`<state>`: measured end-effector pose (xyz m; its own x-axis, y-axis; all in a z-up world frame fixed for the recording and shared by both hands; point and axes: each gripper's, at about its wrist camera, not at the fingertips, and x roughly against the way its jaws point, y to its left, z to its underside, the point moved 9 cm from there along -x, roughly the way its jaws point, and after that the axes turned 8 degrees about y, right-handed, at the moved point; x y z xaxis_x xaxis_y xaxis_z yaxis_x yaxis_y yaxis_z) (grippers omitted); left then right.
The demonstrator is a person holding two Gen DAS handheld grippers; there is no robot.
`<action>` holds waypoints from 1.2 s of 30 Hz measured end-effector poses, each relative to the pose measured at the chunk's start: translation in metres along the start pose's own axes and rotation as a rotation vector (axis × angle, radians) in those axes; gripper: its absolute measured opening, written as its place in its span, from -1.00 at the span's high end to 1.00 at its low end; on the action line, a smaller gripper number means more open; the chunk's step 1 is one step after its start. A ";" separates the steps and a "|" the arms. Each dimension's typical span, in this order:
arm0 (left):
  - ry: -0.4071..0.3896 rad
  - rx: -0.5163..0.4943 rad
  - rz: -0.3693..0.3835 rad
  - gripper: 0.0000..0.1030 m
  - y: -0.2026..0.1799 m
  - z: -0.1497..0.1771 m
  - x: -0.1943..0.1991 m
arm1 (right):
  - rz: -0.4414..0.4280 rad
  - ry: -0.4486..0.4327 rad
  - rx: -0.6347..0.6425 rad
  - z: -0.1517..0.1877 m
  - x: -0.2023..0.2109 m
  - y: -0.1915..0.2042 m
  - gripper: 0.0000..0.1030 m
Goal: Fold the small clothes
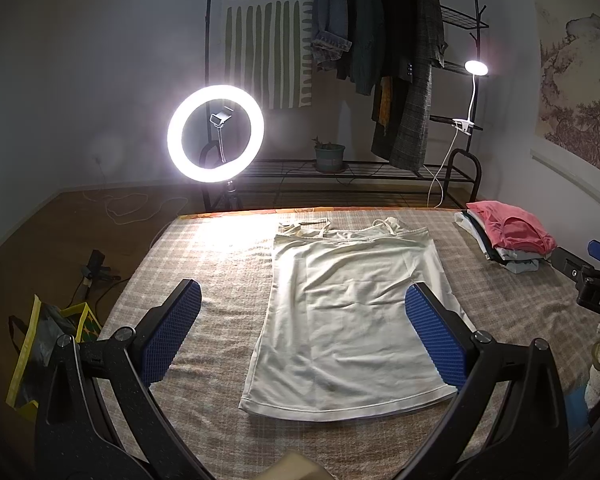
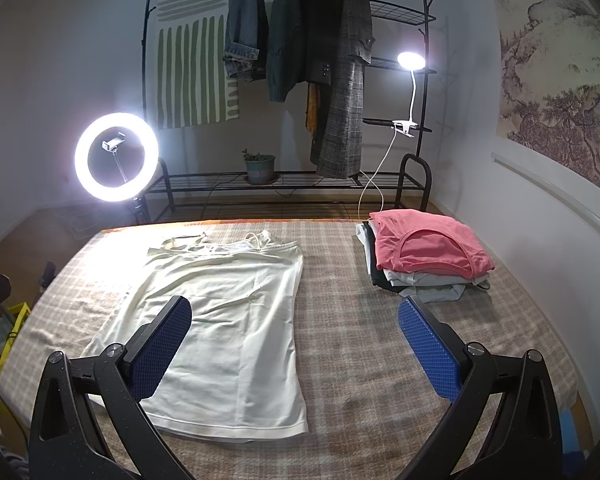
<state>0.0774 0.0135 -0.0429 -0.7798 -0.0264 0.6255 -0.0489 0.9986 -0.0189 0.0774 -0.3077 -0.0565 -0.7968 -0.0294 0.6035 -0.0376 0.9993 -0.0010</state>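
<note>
**While both grippers hover spread, a camisole lies flat on the checked bed**

While the left gripper [image 1: 302, 336] hangs above the lower half of the cream camisole [image 1: 352, 320], its blue-padded fingers [image 1: 172, 336] stand wide apart and pinch nothing. The right gripper [image 2: 296, 348] is likewise spread, one pad over the camisole's right half and the other over bare cover; it too holds nothing.

The camisole is laid out flat on the checked bed cover [image 1: 220, 260], hem toward the cameras and thin straps toward the far edge, with shallow wrinkles across its middle. Nothing lies on top of it.

At the far right corner of the bed sits a stack of folded clothes [image 2: 424, 260], a pink top uppermost, well apart from the camisole. Seen from the left wrist, part of the right gripper's body juts in at the right edge, near that stack.

Beyond the bed a lit ring light [image 1: 216, 133] stands on the floor at the left, casting glare across the near cover. A black garment rack [image 2: 404, 80] behind carries hanging coats, a clip-on lamp [image 2: 410, 60] and a potted plant [image 2: 259, 166] on its low shelf. A yellow-trimmed bag [image 1: 48, 344] rests on the floor left of the bed.
</note>
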 end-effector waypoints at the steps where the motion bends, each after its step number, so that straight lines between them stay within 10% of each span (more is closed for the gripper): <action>1: 0.000 0.000 0.000 -1.00 0.001 -0.001 0.000 | 0.000 -0.001 0.000 0.000 0.000 0.000 -0.99; 36: -0.004 0.000 -0.003 -1.00 0.006 -0.005 0.001 | -0.005 0.004 0.001 0.000 -0.002 0.002 -0.99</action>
<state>0.0797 0.0194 -0.0390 -0.7821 -0.0295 0.6225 -0.0511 0.9986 -0.0168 0.0791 -0.3060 -0.0573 -0.7944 -0.0347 0.6063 -0.0424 0.9991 0.0016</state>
